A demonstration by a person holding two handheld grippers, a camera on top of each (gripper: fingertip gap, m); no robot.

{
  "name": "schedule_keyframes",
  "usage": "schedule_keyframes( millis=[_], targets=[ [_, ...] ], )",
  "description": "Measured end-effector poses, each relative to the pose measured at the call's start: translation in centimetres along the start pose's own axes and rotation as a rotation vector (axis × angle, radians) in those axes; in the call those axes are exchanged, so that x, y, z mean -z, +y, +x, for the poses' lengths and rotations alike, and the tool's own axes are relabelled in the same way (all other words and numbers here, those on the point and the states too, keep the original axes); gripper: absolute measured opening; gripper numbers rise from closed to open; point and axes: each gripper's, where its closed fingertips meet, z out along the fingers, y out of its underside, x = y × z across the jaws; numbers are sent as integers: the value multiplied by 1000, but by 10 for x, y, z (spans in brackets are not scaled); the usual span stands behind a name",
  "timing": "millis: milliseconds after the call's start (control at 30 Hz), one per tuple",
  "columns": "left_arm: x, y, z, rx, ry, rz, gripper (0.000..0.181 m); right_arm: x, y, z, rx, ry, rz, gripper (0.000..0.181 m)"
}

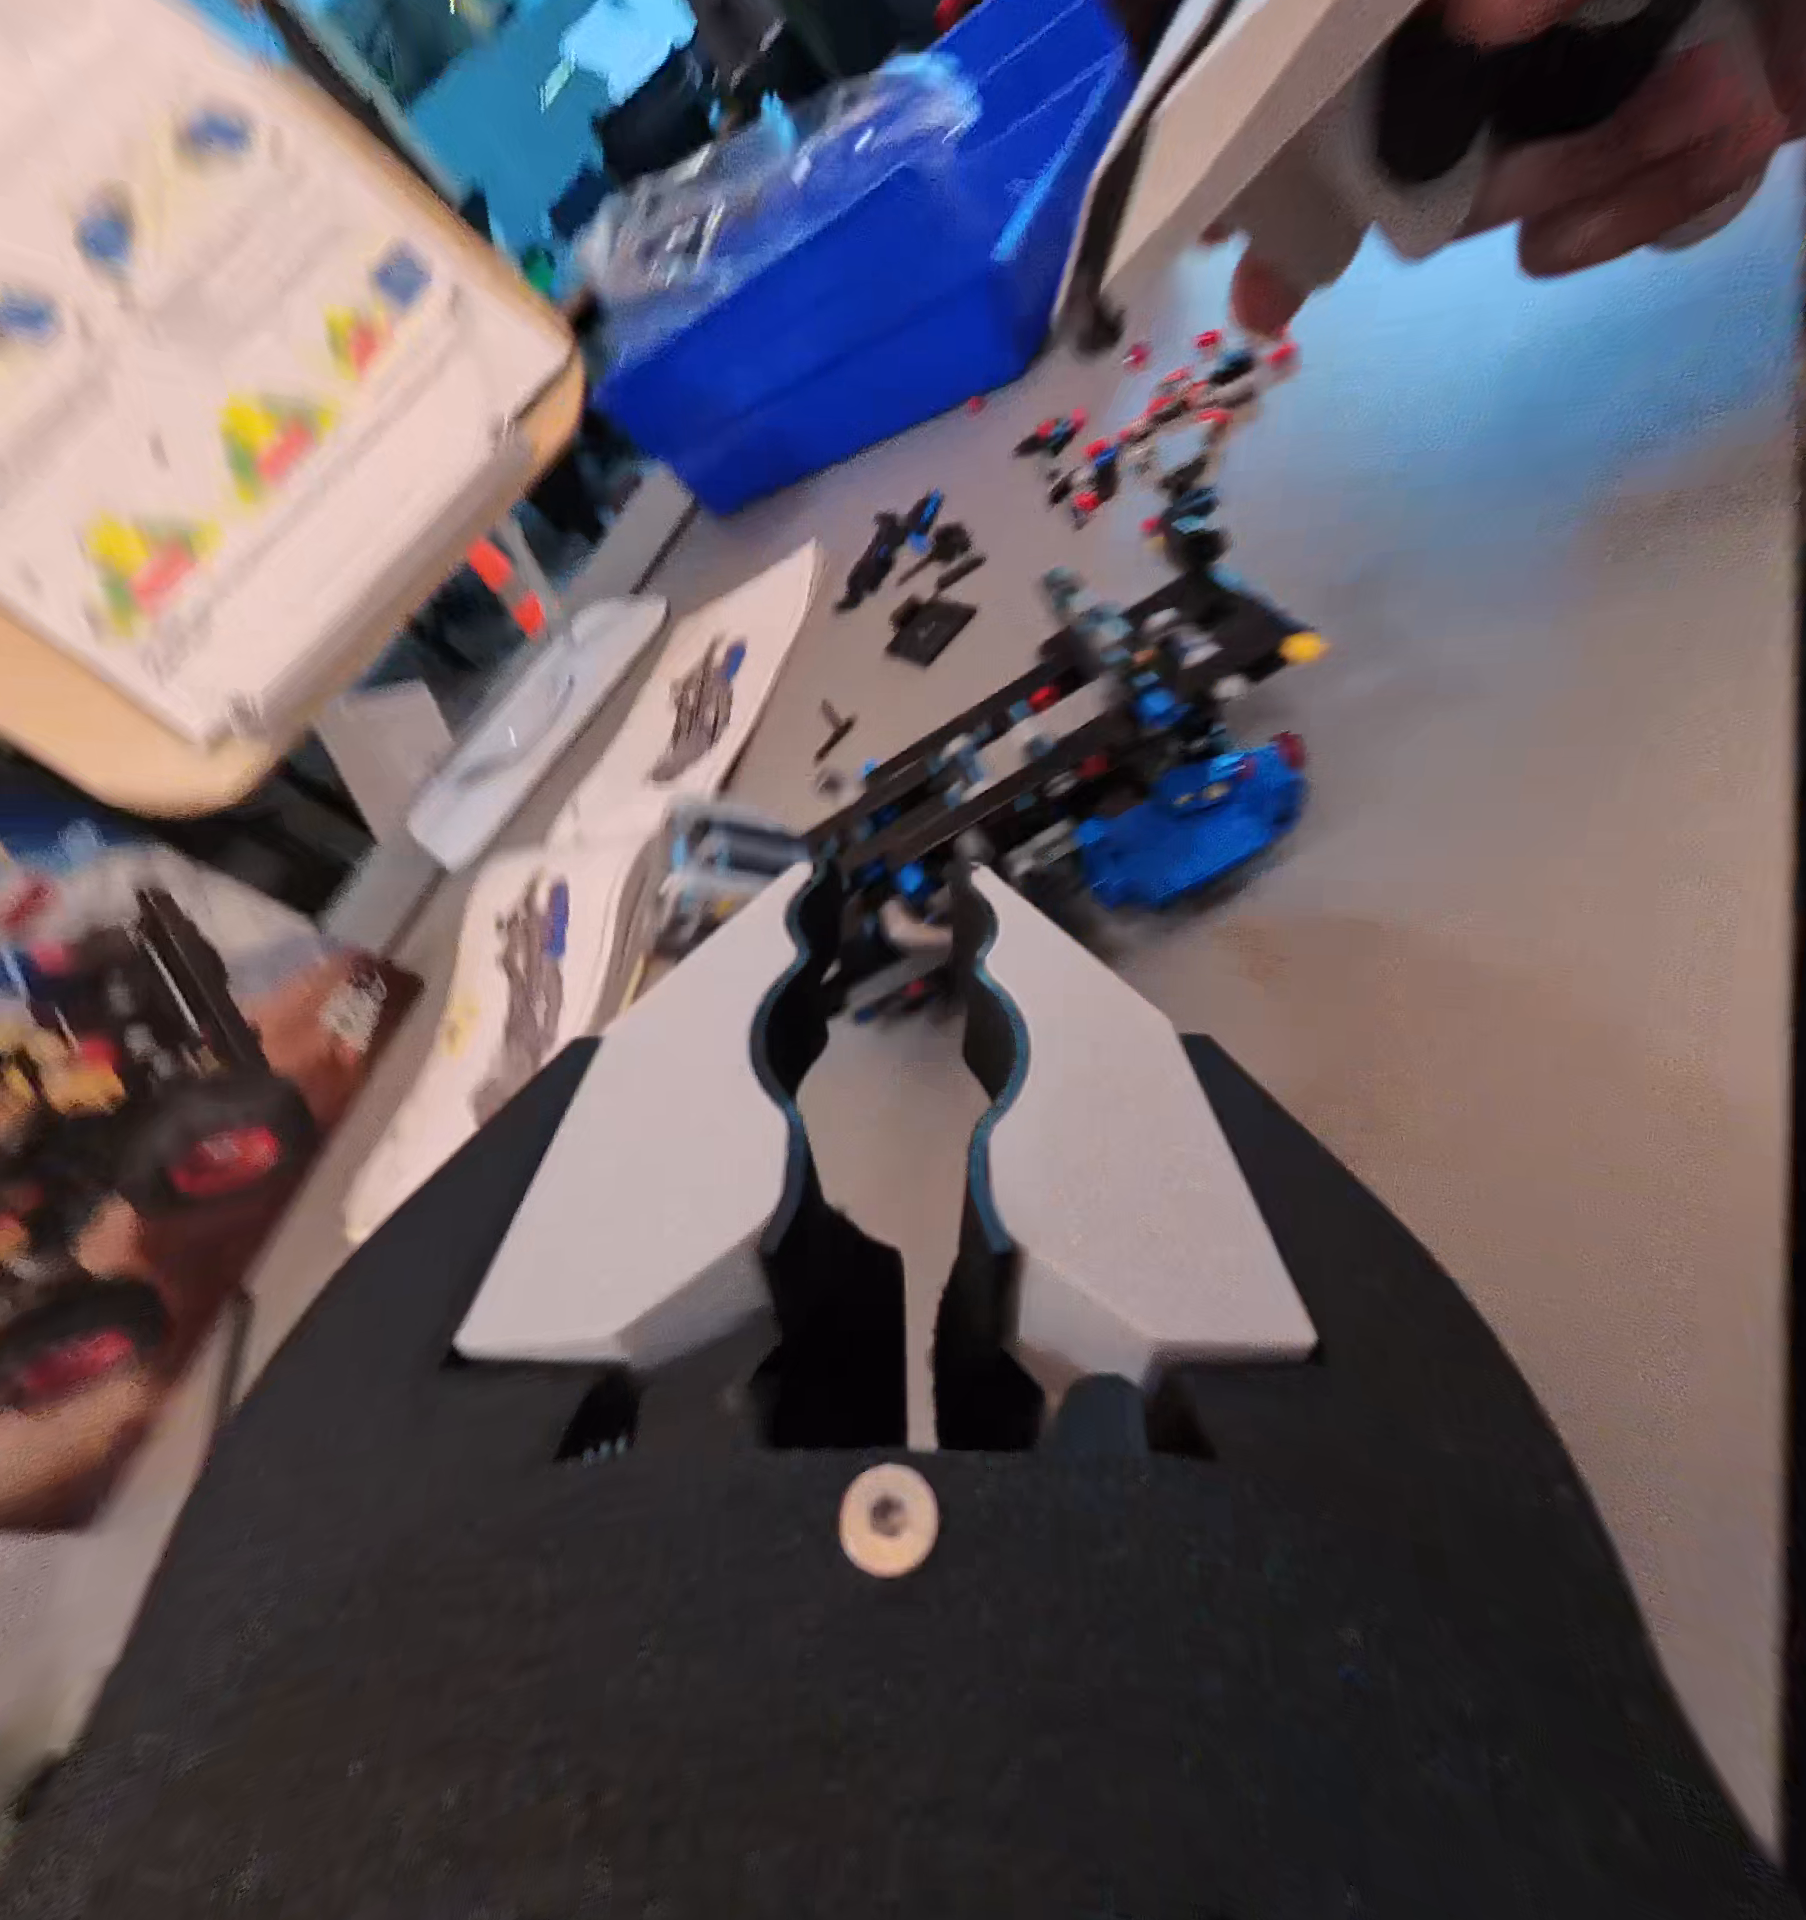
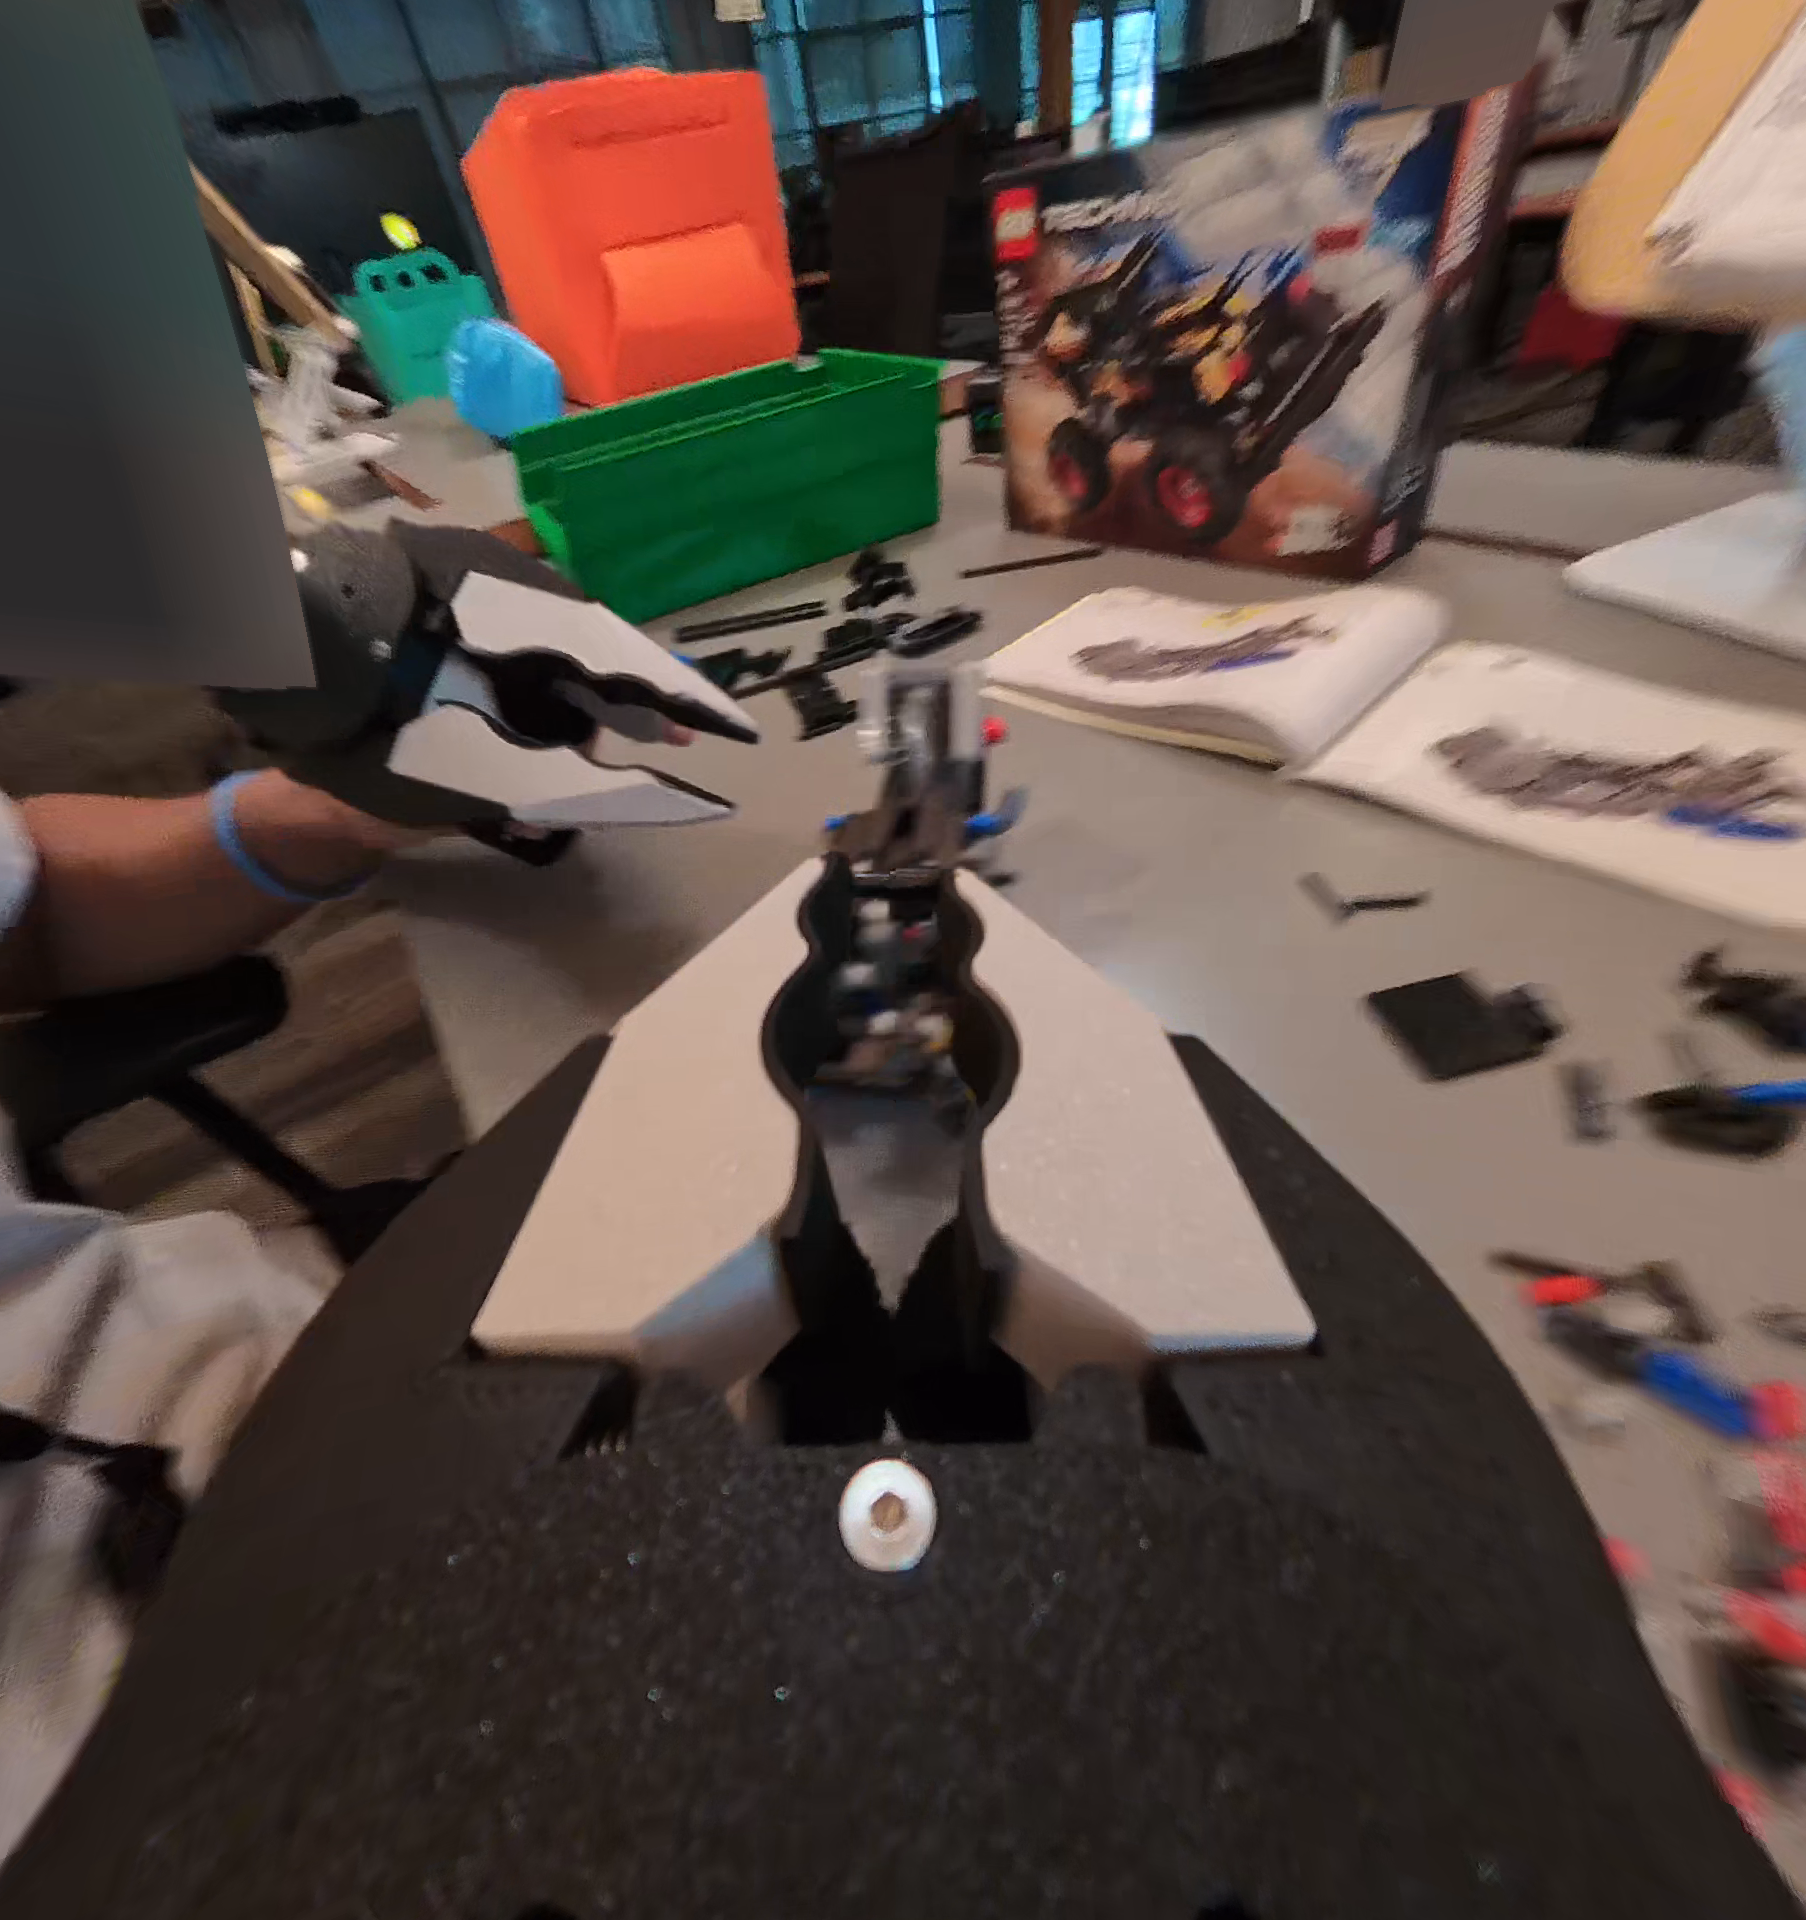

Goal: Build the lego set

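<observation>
A long black lego chassis (image 1: 1075, 717) with grey and blue parts lies on the grey table, with a blue lego piece (image 1: 1200, 831) at its side. My left gripper (image 1: 888, 878) is open and empty, its tips just short of the chassis's near end. In the right wrist view the left gripper (image 2: 741, 771) hangs open to the left of the chassis (image 2: 920, 748), apart from it. My right gripper (image 2: 891, 873) is open. The chassis shows end-on through its gap, and I cannot tell whether the fingers touch it.
Loose red and black parts (image 1: 1159, 416) lie beyond the chassis, more (image 2: 1688, 1371) at the right. Open instruction booklets (image 2: 1211, 665) lie near the set's box (image 2: 1221, 364). A green bin (image 2: 743, 478) and a blue bin (image 1: 857, 312) stand at the back. A hand (image 1: 1605, 156) is at top right. The left tips stand about 7 centimetres off the blue lego piece (image 1: 1200, 831).
</observation>
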Motion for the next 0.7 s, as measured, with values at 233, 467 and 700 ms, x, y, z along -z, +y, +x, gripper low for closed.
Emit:
schedule_keyframes(
  millis=[233, 467, 700],
  targets=[
    [4, 39, -88, 383, 112, -30, 18, -58, -50, 104, 245, 47, -136, 16],
    [-18, 47, -127, 510, 150, 44, 17, -113, -27, 149, 124, -14, -184, 16],
    [-15, 88, -133, 372, 0, -113, 16, -125, -17, 133, 43, -51, -183, 16]
  ],
)
